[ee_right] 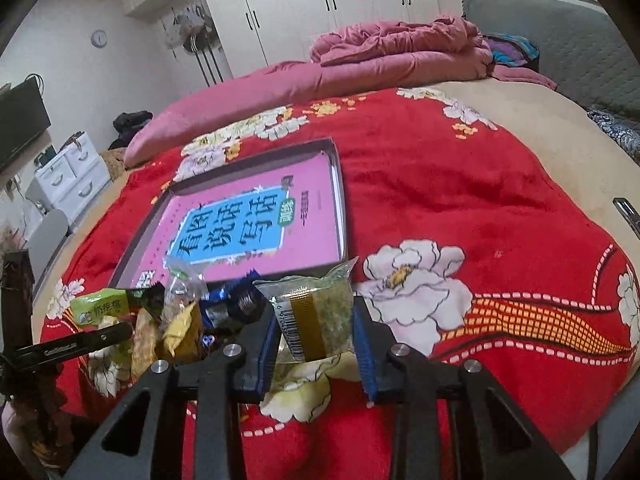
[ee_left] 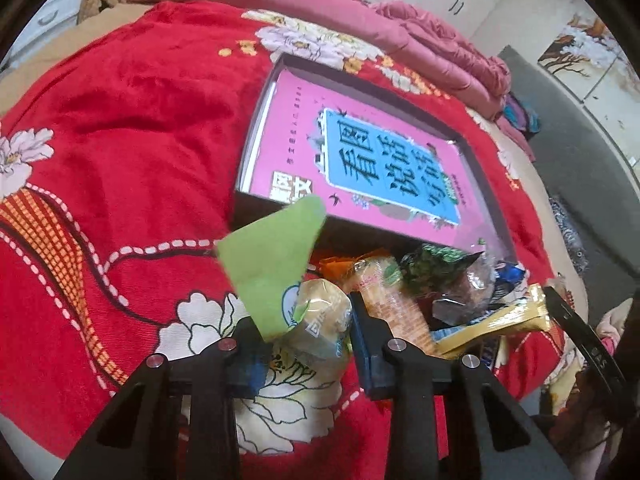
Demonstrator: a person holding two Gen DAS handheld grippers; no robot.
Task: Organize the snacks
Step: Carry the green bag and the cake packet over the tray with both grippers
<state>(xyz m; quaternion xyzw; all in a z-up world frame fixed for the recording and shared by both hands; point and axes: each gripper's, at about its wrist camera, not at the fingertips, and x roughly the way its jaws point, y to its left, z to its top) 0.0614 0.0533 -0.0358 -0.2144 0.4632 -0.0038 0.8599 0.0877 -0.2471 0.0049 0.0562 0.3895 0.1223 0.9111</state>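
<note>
My left gripper point(ee_left: 306, 330) is shut on a green-wrapped cake packet point(ee_left: 276, 264), lifted a little over the red blanket. My right gripper point(ee_right: 314, 322) is shut on a clear packet point(ee_right: 332, 308) with a greenish cake and a gold stripe. A pile of mixed snacks point(ee_left: 440, 284) point(ee_right: 176, 320) lies just in front of a shallow dark box point(ee_left: 256, 120) point(ee_right: 256, 156). Inside the box is a pink book point(ee_left: 360, 148) point(ee_right: 312, 216) with a blue title panel. The left gripper's finger point(ee_right: 80, 346) shows at the left of the right wrist view.
A red floral blanket point(ee_right: 460, 184) covers the bed. A rumpled pink quilt point(ee_right: 392, 56) lies along the far side, with a grey headboard point(ee_right: 560, 40) to the right. White wardrobes point(ee_right: 320, 4) and a small white drawer unit point(ee_right: 72, 176) stand beyond the bed.
</note>
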